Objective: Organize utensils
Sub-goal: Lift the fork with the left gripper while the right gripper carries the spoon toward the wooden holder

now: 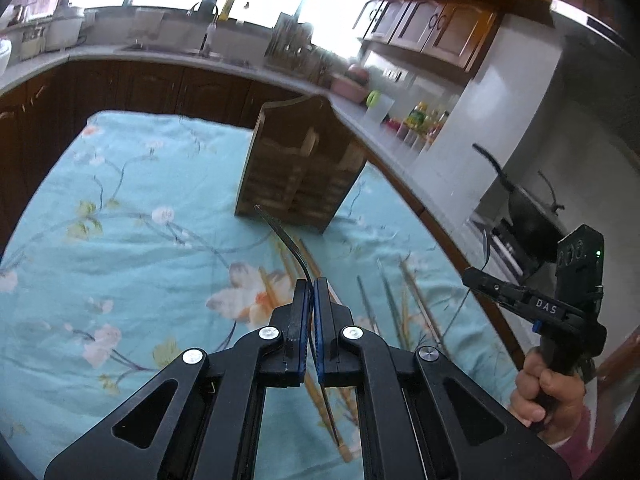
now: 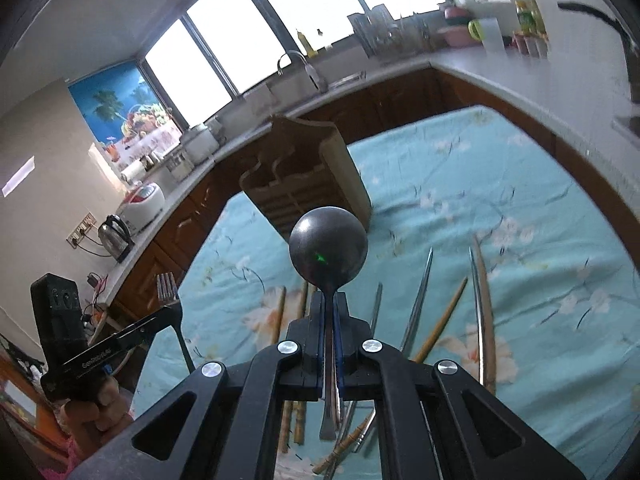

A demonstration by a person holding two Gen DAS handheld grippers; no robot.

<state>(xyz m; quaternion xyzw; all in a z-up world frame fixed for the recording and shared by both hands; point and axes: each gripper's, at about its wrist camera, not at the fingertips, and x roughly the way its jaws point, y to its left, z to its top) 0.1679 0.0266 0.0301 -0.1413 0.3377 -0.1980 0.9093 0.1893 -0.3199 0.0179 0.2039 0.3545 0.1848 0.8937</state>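
While the left gripper (image 1: 309,286) clamps a fork (image 1: 285,236), the right gripper (image 2: 330,300) clamps a spoon (image 2: 328,250); wooden caddy (image 1: 298,172) at 12 o'clock.

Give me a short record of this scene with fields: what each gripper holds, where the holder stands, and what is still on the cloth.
left gripper: shut on fork, tines pointing toward holder
right gripper: shut on spoon, bowl forward
wooden holder: upright on floral cloth, ahead of both grippers
on cloth: chopsticks, wooden and metal, lying loose
held utensils: not yet in holder
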